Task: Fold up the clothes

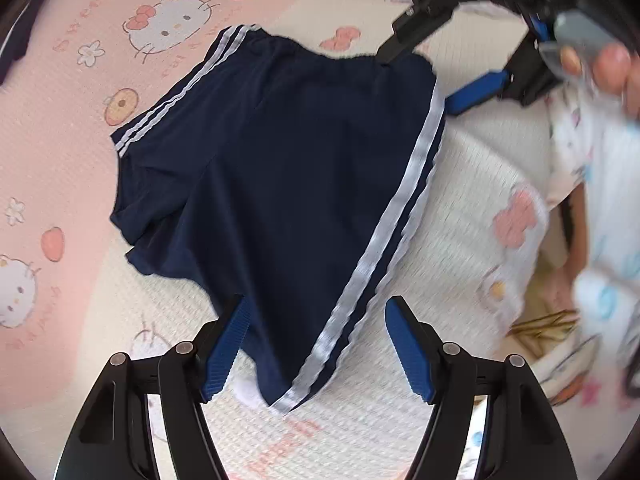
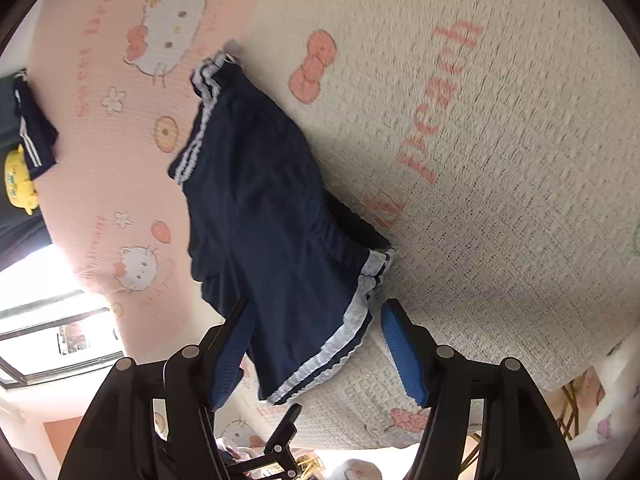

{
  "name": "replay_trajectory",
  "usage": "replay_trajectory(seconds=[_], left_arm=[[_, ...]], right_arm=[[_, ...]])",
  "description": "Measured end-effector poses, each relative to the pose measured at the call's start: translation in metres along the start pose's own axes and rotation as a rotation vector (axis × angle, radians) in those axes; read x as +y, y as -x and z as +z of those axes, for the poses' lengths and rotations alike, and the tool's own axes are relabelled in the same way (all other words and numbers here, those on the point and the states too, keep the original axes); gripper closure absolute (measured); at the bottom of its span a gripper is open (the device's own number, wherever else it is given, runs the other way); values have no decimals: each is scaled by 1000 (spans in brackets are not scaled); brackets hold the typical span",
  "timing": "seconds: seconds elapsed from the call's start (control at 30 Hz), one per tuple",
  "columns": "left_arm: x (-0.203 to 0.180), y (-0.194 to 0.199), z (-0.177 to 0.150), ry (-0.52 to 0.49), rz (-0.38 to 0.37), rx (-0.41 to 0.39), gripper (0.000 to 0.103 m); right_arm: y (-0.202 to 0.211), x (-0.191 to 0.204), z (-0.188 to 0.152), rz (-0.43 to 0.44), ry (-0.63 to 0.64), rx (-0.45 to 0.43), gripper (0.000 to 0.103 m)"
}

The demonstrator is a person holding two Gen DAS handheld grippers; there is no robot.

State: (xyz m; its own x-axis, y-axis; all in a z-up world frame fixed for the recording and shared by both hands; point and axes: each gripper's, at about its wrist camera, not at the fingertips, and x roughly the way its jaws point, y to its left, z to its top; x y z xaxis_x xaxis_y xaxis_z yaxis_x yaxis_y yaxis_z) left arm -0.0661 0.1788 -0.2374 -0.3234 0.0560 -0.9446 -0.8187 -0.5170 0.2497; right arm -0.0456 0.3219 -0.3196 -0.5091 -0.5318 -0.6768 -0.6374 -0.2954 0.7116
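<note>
one pair of navy shorts [image 1: 288,168] with white side stripes lies spread on a bed covered by a pink and cream cartoon-cat blanket [image 1: 80,128]. the shorts look mostly flat, waistband toward the far side, leg hems toward the near side, with some bunching at the left leg opening. no fold appears to have been made in them, so this garment seems to be at the very start of its folding.

the left gripper [image 1: 316,344] hovers over the near hem, its jaws spread wide with the striped leg edge lying between the blue pads but not pinched. the right gripper [image 2: 314,344] is over the waistband corner on the other striped side, jaws likewise wide apart, holding nothing; the stripe edge [image 2: 352,328] sits between its pads. in the left wrist view the right gripper shows at the upper right by the waistband, with the person's hand [image 1: 612,68] behind it.

a second dark striped garment [image 2: 34,136] lies at the far edge of the bed beside a yellow toy [image 2: 18,184]; whether it is folded cannot be told. judging by this, both edges still need gripping and the shorts still need folding over.
</note>
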Motion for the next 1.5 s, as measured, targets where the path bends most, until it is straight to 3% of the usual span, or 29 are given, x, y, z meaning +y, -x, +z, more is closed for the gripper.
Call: replay_trajectory(seconds=[0.1, 0.33, 0.7, 0.83, 0.87, 1.03, 1.17, 1.5], left_arm=[[-6, -7, -9, -41, 44, 15, 35], [-27, -11, -17, -164, 135, -23, 35], [-19, -20, 12, -81, 121, -48, 31], [-21, -21, 23, -86, 118, -45, 31], [-22, -20, 24, -90, 116, -46, 31], [-26, -11, 28, -105, 119, -63, 31], [-25, -6, 32, -103, 108, -75, 31], [-20, -3, 42, -35, -31, -86, 31]], right_arm=[[-8, -3, 3, -10, 8, 11, 38], [-9, -13, 10, 83, -40, 10, 38], [-17, 2, 21, 82, 37, 25, 39], [-16, -1, 21, -10, 51, 25, 82], [-16, -1, 21, -26, 52, 23, 86], [-13, 2, 21, -26, 73, 1, 90], [-3, 5, 17, 49, 94, -18, 90], [2, 9, 15, 139, 64, -18, 90]])
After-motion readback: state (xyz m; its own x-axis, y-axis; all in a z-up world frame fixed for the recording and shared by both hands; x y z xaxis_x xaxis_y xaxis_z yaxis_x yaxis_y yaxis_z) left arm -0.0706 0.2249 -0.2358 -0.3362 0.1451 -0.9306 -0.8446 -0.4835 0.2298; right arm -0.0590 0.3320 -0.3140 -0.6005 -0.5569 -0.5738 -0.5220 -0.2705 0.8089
